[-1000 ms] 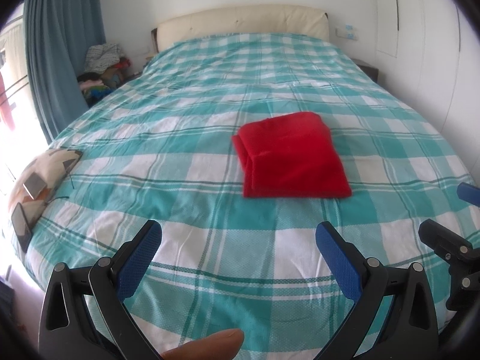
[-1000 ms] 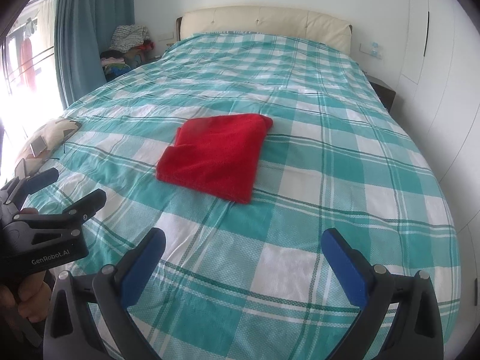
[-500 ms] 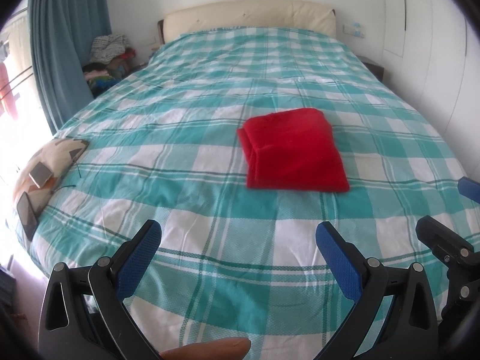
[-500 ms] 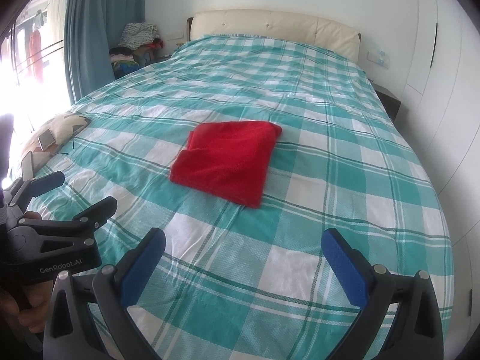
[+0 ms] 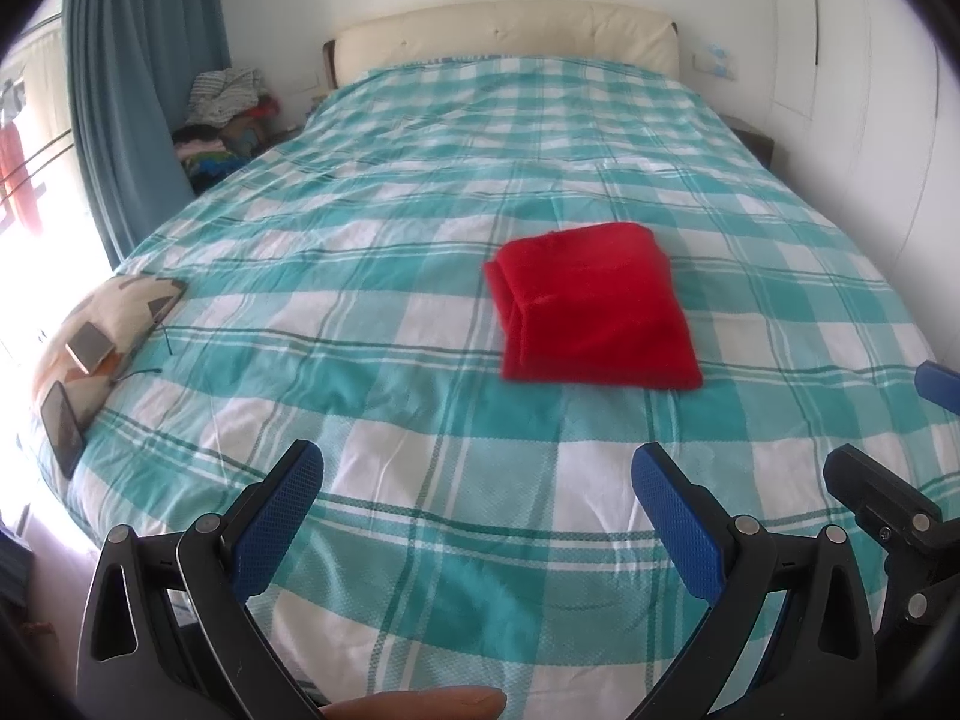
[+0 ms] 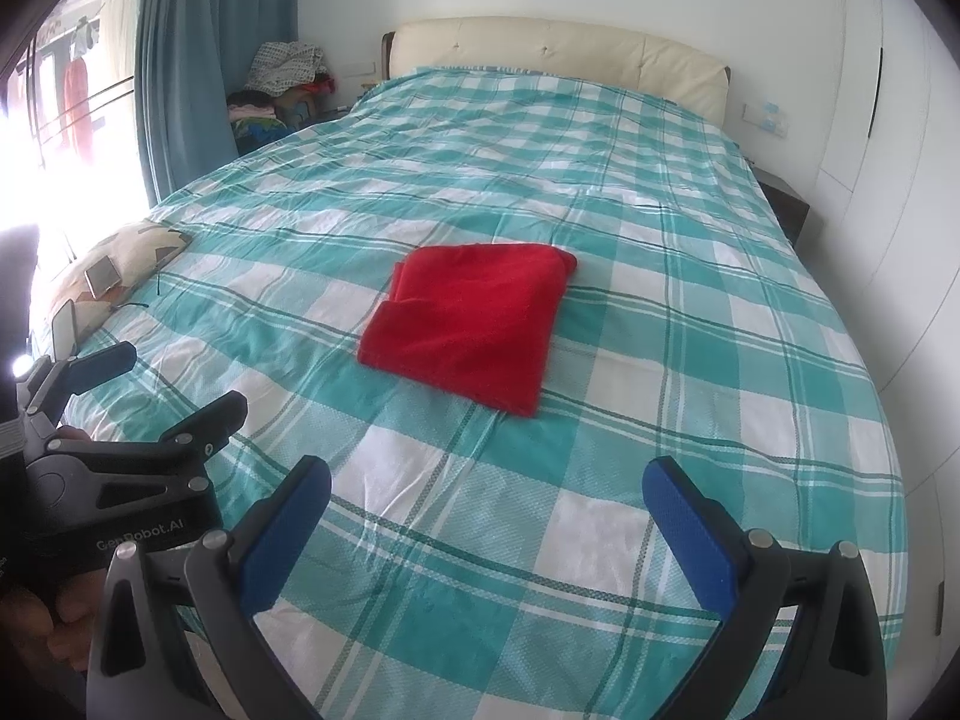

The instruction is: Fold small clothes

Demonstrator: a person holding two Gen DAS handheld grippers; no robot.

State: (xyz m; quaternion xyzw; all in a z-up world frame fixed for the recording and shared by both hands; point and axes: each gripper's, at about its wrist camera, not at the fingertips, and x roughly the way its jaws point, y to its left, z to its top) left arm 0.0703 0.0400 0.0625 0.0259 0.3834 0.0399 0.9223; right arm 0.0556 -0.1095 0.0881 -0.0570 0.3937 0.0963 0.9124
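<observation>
A red garment point(image 5: 591, 306) lies folded into a neat rectangle on the teal-and-white checked bed point(image 5: 390, 276). It also shows in the right wrist view point(image 6: 474, 318). My left gripper point(image 5: 477, 498) is open and empty, held back near the foot of the bed, well short of the garment. My right gripper point(image 6: 486, 510) is open and empty, also near the foot of the bed. The right gripper's body point(image 5: 888, 510) shows at the right edge of the left wrist view. The left gripper point(image 6: 132, 384) shows at the left of the right wrist view.
A patterned pillow point(image 5: 108, 324) with a phone point(image 5: 60, 429) and a small card lies at the bed's left edge. A pile of clothes point(image 5: 228, 114) sits by the blue curtain point(image 5: 126, 90). A cream headboard point(image 5: 504, 36) stands at the back, white wardrobe doors point(image 6: 888, 120) to the right.
Both grippers have drawn back from the bed and risen a little; the folded red garment looks farther away. The garment itself has not moved.
</observation>
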